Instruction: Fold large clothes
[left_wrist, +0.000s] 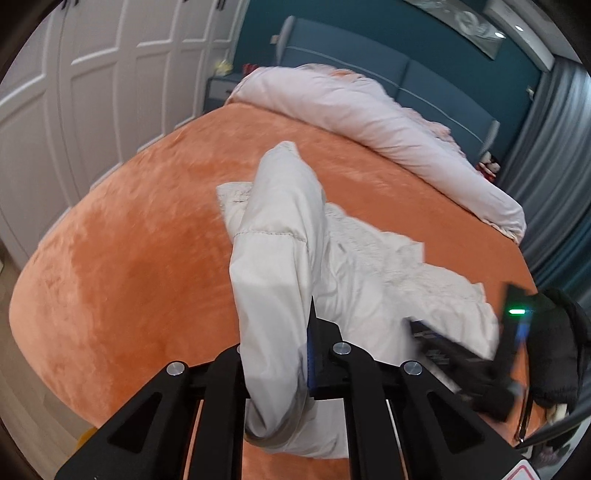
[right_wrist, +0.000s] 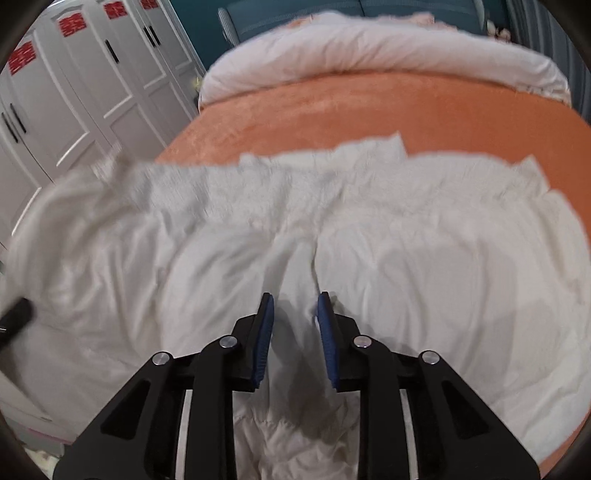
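Covering most of both frames, the orange bed (left_wrist: 129, 258) carries the cream jacket (right_wrist: 406, 258), spread across mid-frame in your right view. Your left gripper (left_wrist: 291, 354), bottom centre, is clamped on its lifted sleeve (left_wrist: 280, 229). Your right gripper (right_wrist: 295, 325) stands apart over the fabric, pinching nothing.

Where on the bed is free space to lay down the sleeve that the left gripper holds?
Bare orange bedspread lies between the white wardrobe and the jacket, and between jacket and rolled duvet. It is crowded near the right gripper. The left gripper holds the sleeve.
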